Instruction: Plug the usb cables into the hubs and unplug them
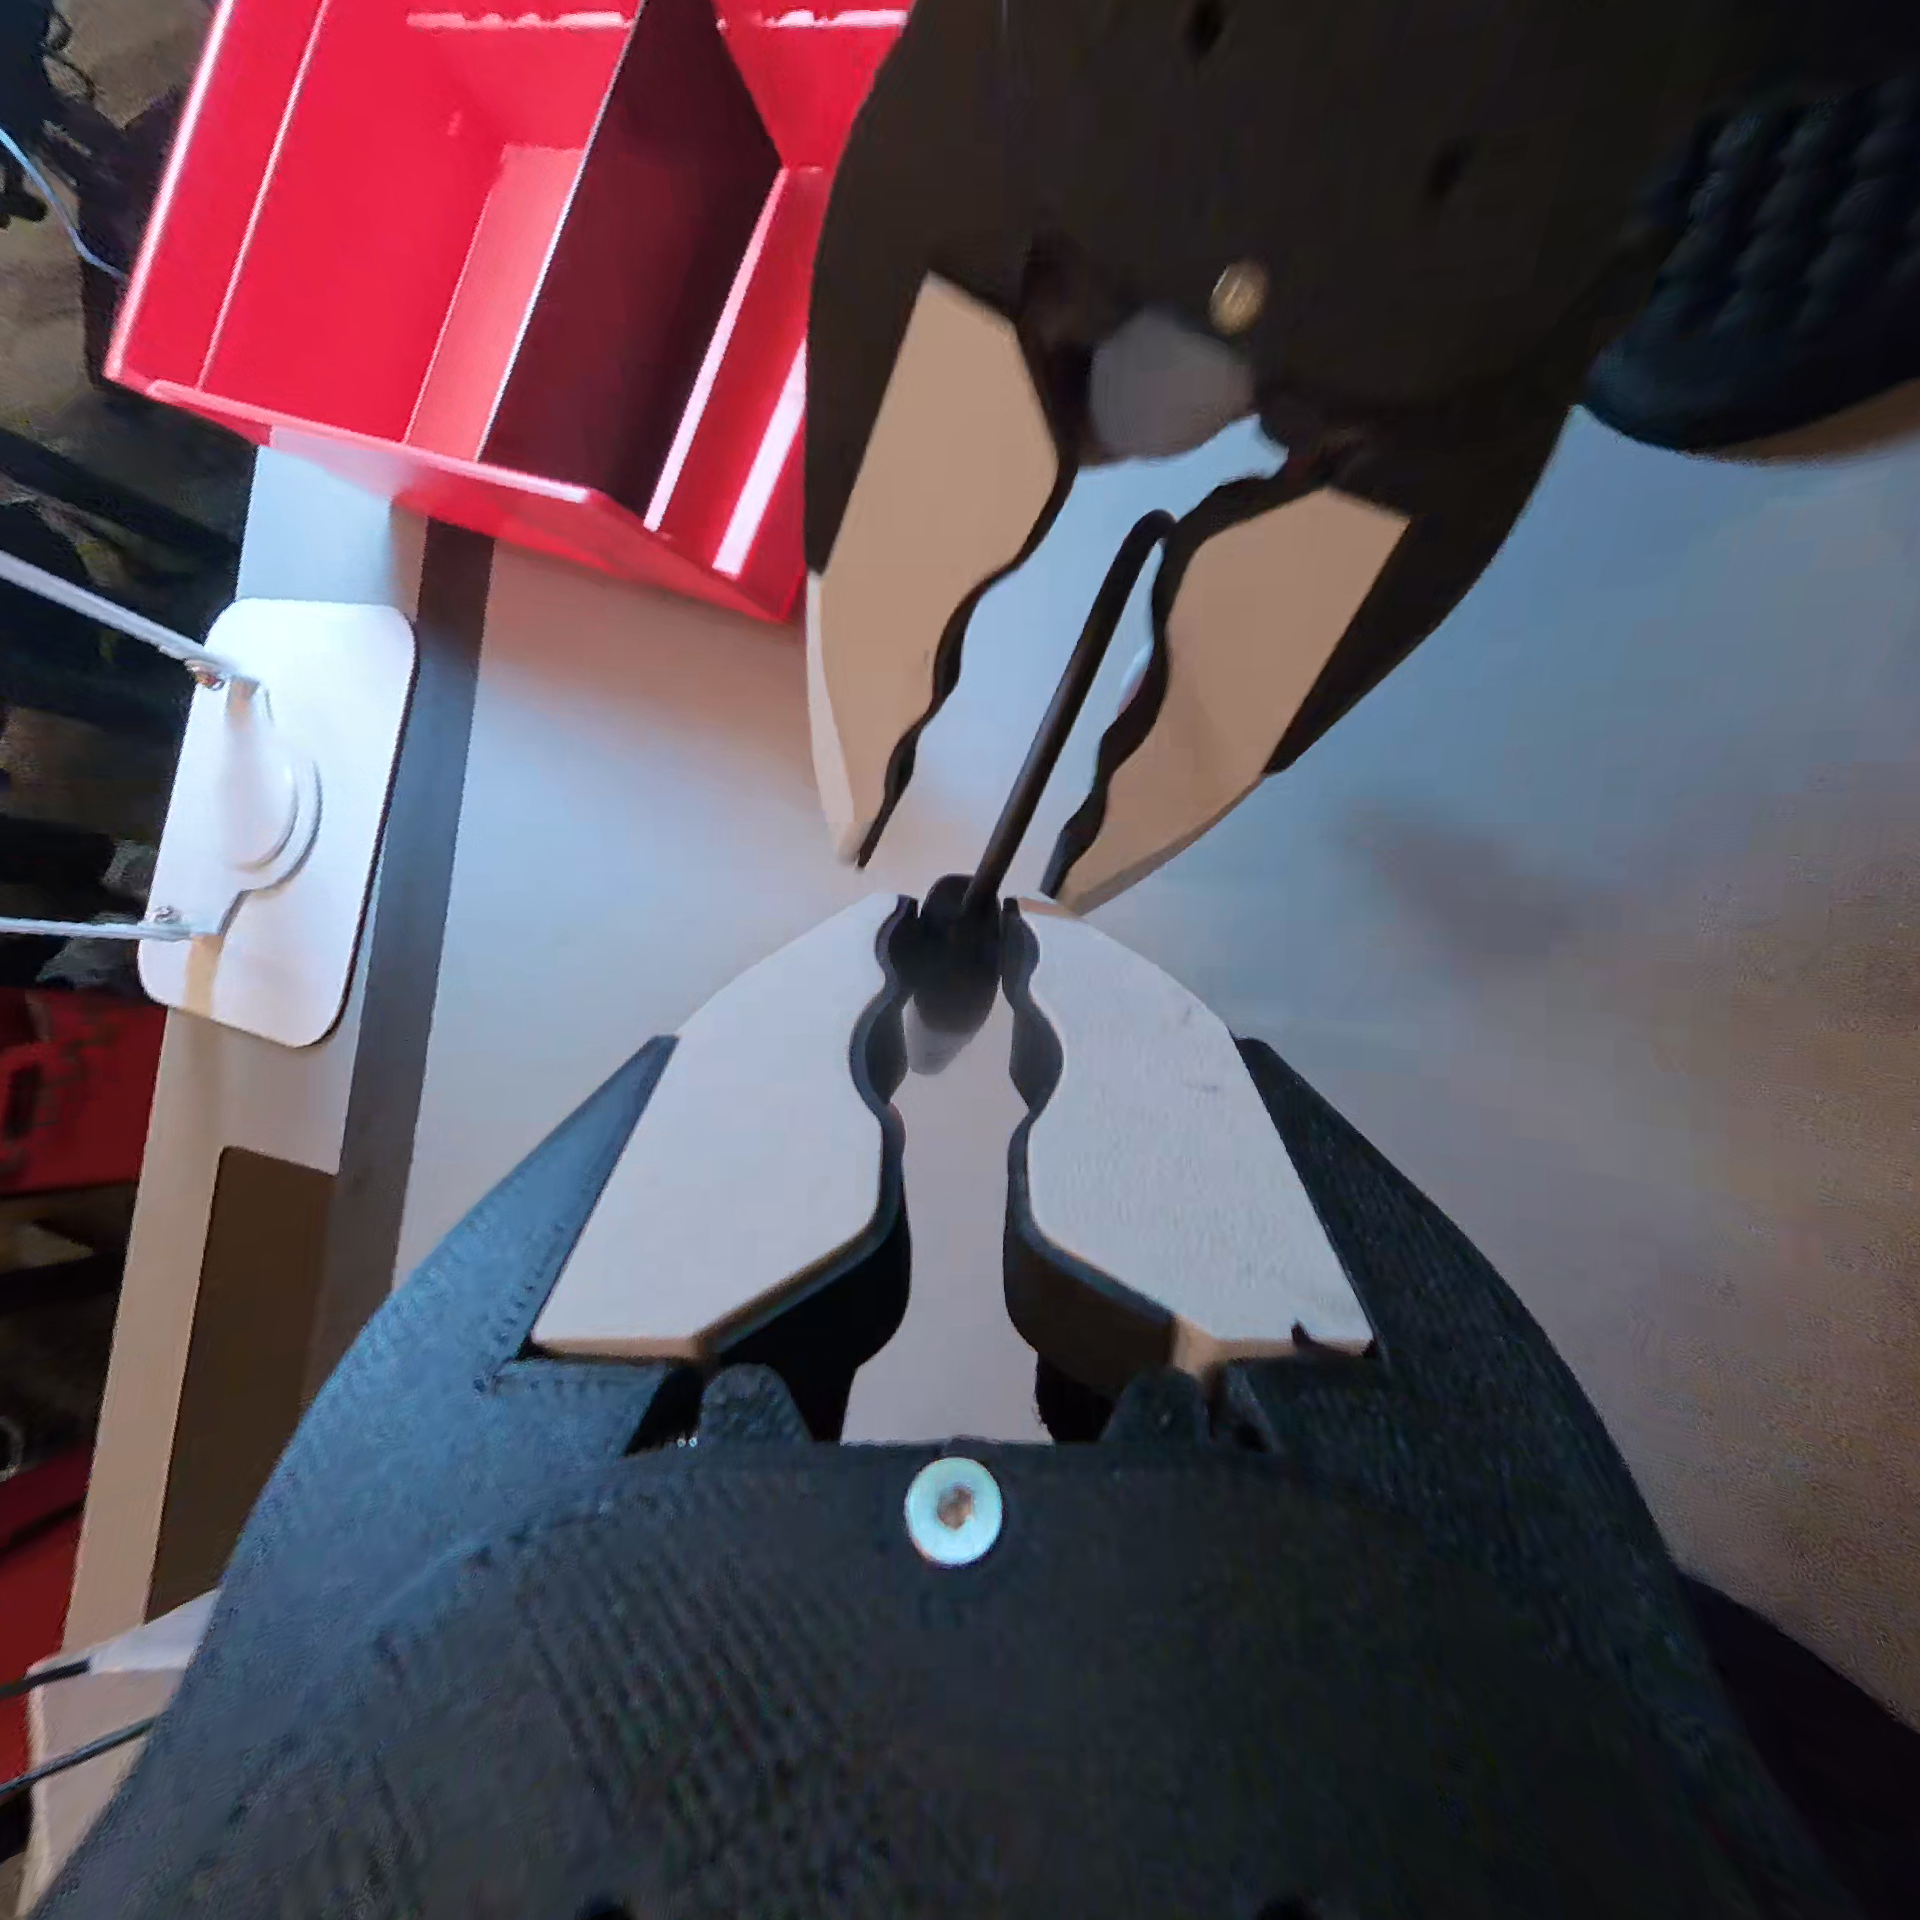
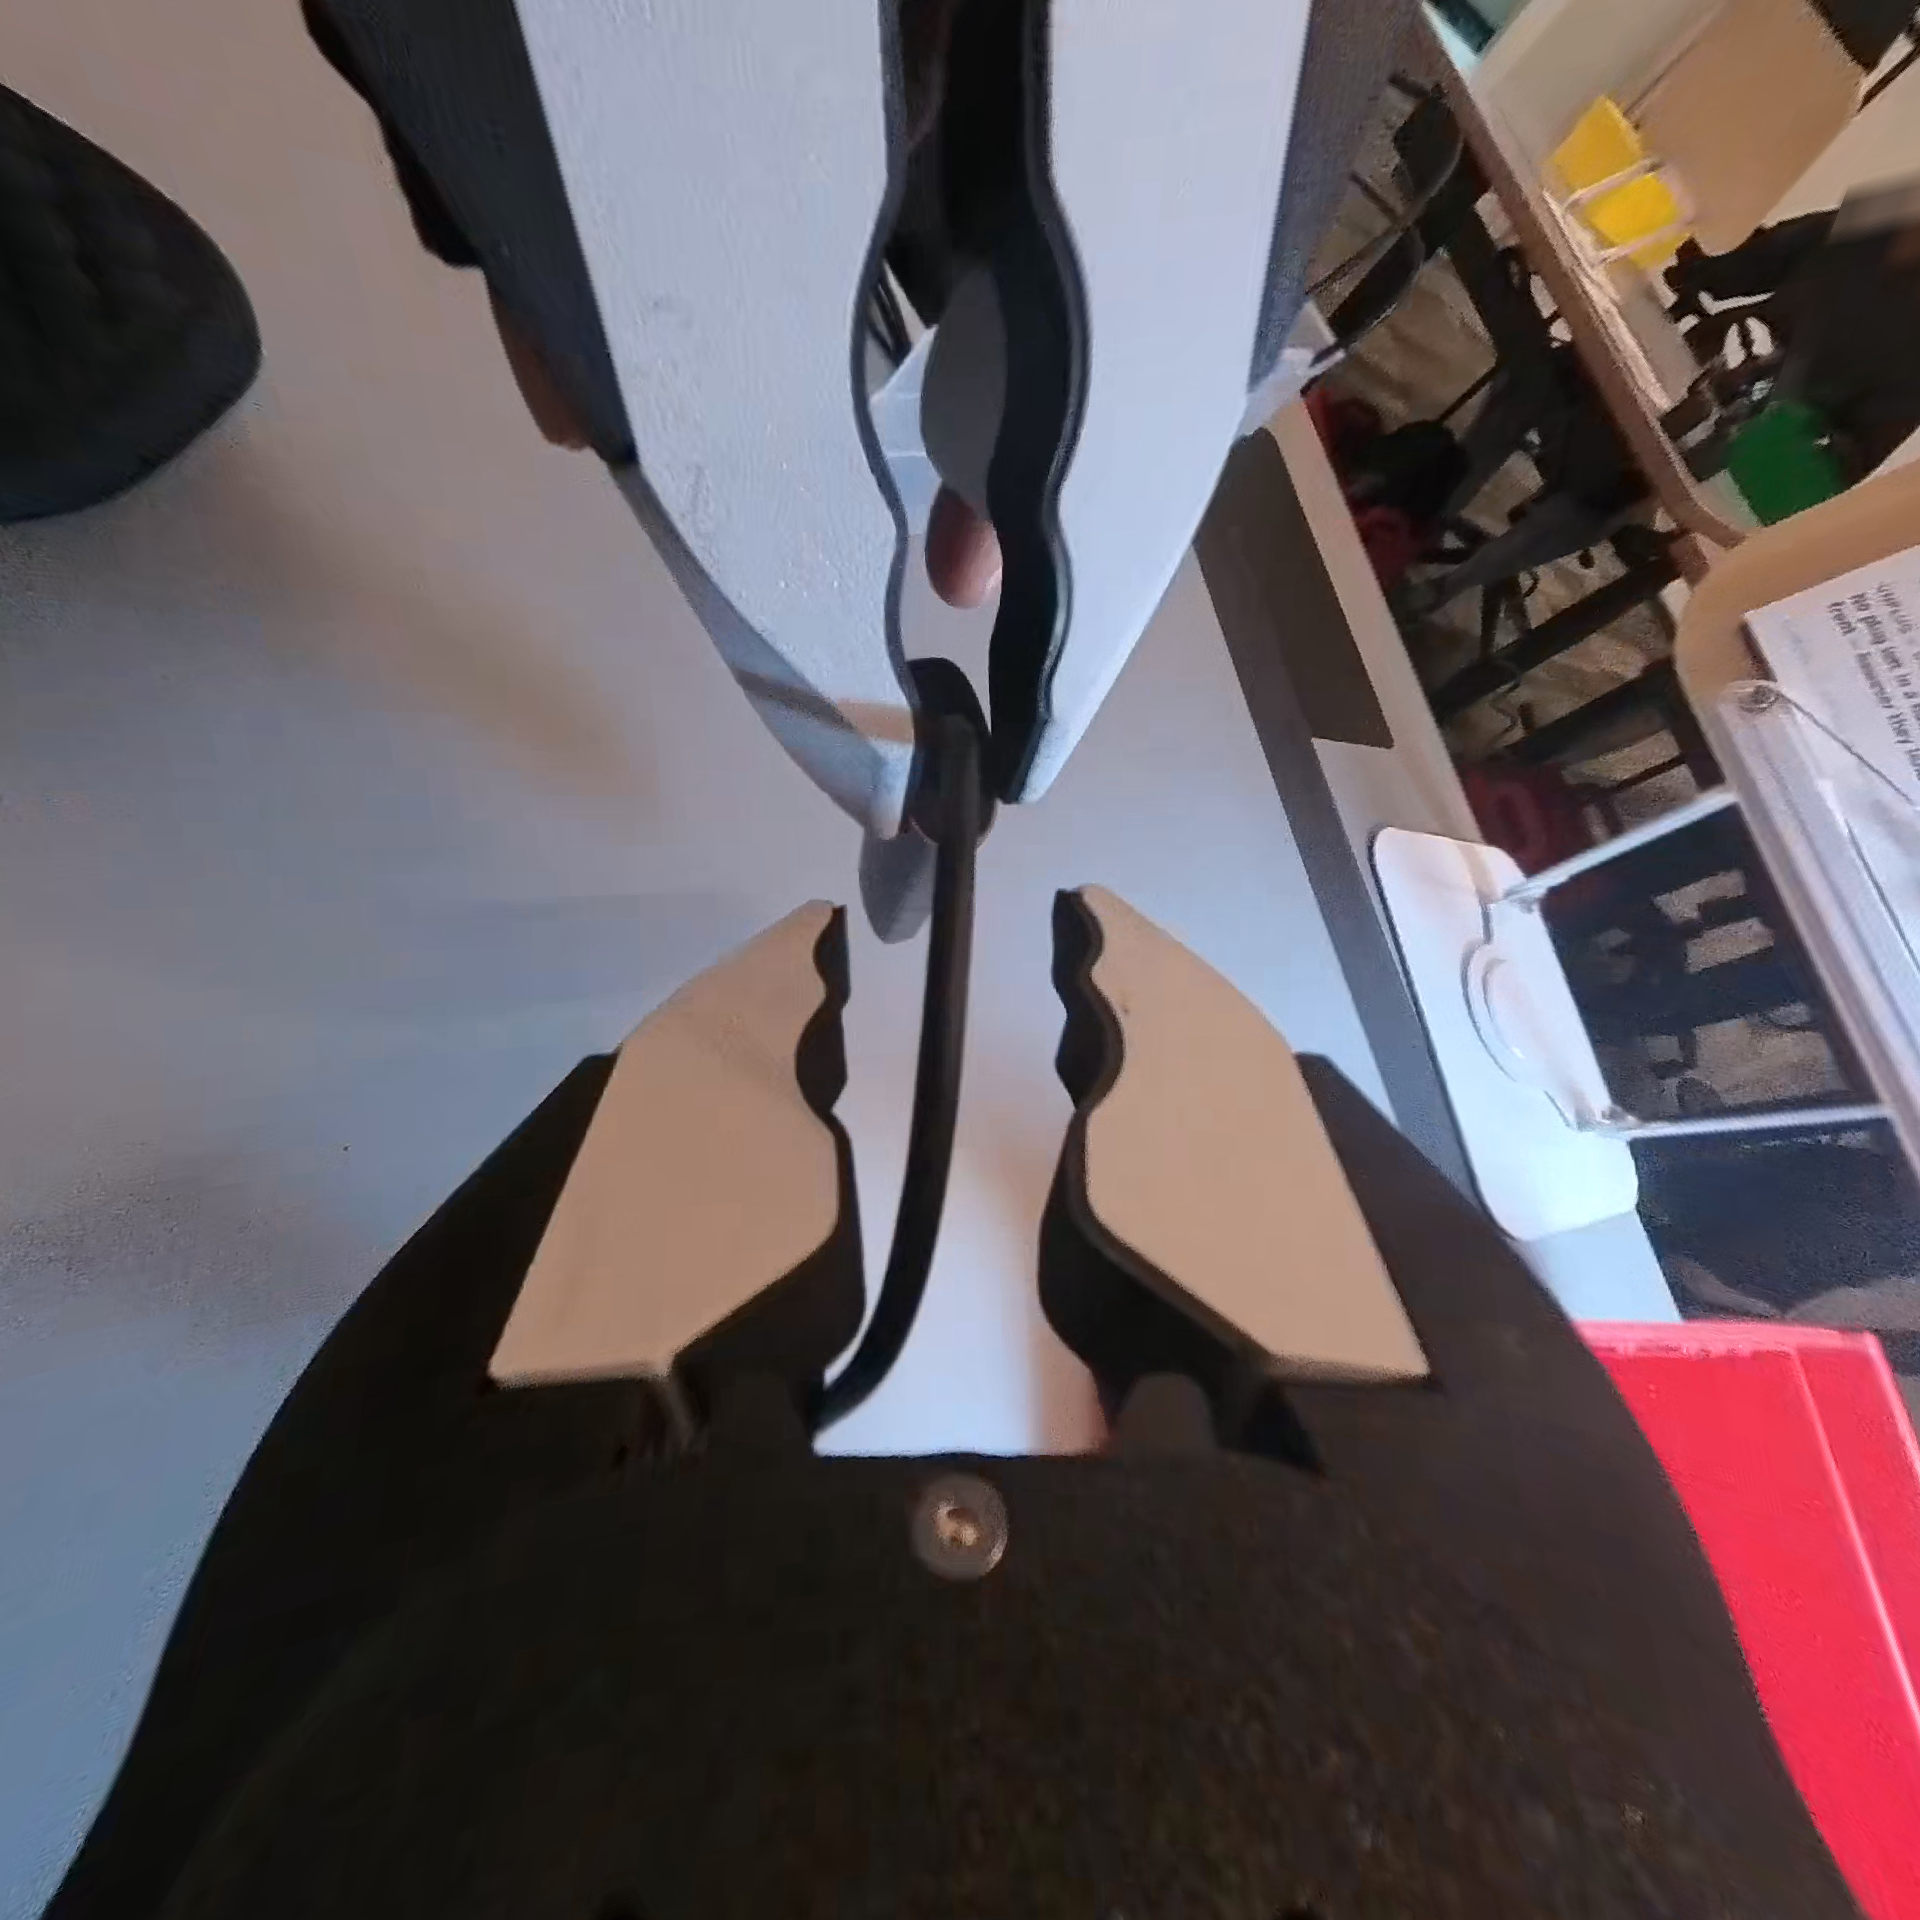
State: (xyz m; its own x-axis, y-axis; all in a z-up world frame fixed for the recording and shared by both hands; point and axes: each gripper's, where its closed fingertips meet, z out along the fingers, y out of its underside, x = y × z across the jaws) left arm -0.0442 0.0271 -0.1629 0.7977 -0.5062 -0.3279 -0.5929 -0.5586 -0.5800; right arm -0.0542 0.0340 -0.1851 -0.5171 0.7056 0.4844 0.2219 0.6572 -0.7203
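A: Left gripper (image 1: 951, 935) at centre frame pinches the black USB plug (image 1: 948, 971) between its tips, silver end pointing back toward the camera.

B: And the right gripper (image 2: 951, 914)?

A: Spread apart, gripping nothing; the black cable (image 2: 940, 1049) runs loosely between its fingers, up to the plug.

B: Where's the hub?

A: No hub shows in either view. Only the pale table (image 1: 1558, 935), a red box (image 1: 447, 260) upper left, and a clear sign stand (image 2: 1621, 997) at right.

B: Progress?

A: I'd judge the plug is free, not plugged in. Cable looks thin, limp, glossy.
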